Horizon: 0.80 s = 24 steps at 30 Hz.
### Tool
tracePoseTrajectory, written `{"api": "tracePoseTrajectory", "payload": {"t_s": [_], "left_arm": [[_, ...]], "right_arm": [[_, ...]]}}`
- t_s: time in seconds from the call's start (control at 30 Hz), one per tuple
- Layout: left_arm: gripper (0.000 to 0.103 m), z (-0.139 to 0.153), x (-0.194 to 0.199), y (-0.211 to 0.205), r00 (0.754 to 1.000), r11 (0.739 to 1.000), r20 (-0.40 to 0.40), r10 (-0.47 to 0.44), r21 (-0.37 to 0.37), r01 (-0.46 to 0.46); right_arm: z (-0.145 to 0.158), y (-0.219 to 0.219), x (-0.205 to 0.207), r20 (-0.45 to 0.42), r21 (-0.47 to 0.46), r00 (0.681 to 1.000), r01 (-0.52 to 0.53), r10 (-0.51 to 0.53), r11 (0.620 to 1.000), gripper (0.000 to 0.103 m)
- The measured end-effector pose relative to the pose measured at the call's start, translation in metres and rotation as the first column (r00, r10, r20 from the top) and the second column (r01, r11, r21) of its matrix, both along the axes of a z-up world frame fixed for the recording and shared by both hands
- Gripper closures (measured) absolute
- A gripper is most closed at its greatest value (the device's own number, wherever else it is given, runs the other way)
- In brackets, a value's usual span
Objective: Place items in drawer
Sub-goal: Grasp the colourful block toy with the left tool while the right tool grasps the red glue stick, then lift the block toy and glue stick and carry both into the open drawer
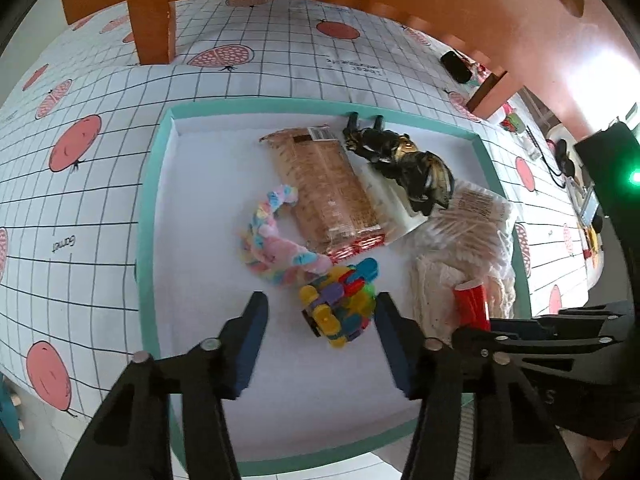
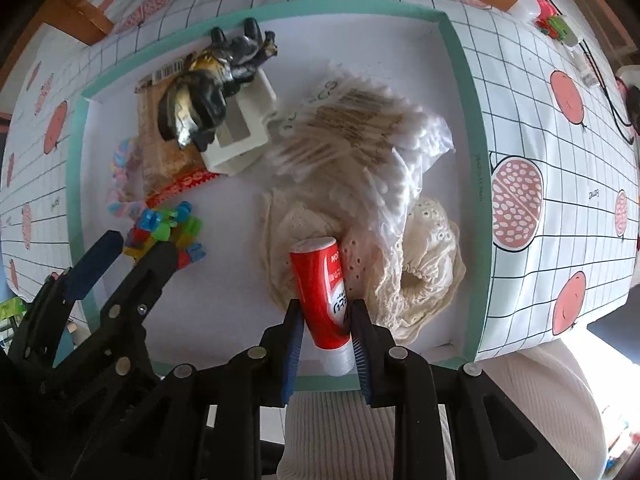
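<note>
Right hand-held gripper (image 2: pixel 326 334), pointing steeply down, is clenched on a red tube (image 2: pixel 322 292); both pads press its sides, white cap end toward the camera. The tube's far end lies against a cream lace cloth (image 2: pixel 424 276) in the drawer (image 2: pixel 468 92). A bag of cotton swabs (image 2: pixel 360 140) rests on the cloth's far side.

Left hand-held gripper (image 1: pixel 320 320) is released, its jaws standing apart around a clump of coloured clips (image 1: pixel 340 300); the right pad is just beside the clump, the left pad well clear.

Beyond the clips: a pastel braid (image 1: pixel 272 236), a cracker pack (image 1: pixel 324 188), a white box (image 1: pixel 388 196) and a dark figurine (image 1: pixel 404 160) lying over the box. The drawer sits within a grid-patterned surface (image 1: pixel 100 208) with red fruit prints.
</note>
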State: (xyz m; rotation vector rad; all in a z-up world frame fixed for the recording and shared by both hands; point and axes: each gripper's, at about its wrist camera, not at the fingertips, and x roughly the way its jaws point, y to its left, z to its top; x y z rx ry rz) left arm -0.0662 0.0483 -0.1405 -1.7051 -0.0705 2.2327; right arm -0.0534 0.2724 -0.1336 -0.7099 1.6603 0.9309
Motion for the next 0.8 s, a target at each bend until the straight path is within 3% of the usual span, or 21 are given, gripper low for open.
{"api": "tracePoseTrajectory", "payload": {"t_s": [0.1,0.4,0.8], "left_arm": [[0.064,0.002,0.002,0.005,1.0,1.0,-0.011,-0.022,-0.001,0.022],[0.064,0.004,0.004,0.003,0.999,0.999,-0.009,-0.043,-0.008,0.043],[0.065,0.024,0.003,-0.006,1.0,0.999,0.003,-0.016,0.032,0.015]], "right_arm": [[0.002,-0.002,0.003,-0.001,0.007,1.0,0.002,-0.002,1.0,0.078],[0.014,-0.003,0.018,-0.016,0.063,0.997,0.072,-0.071,0.995,0.079],[0.044,-0.017,0.045,-0.038,0.22,0.984,0.177,-0.173,0.959,0.081]]}}
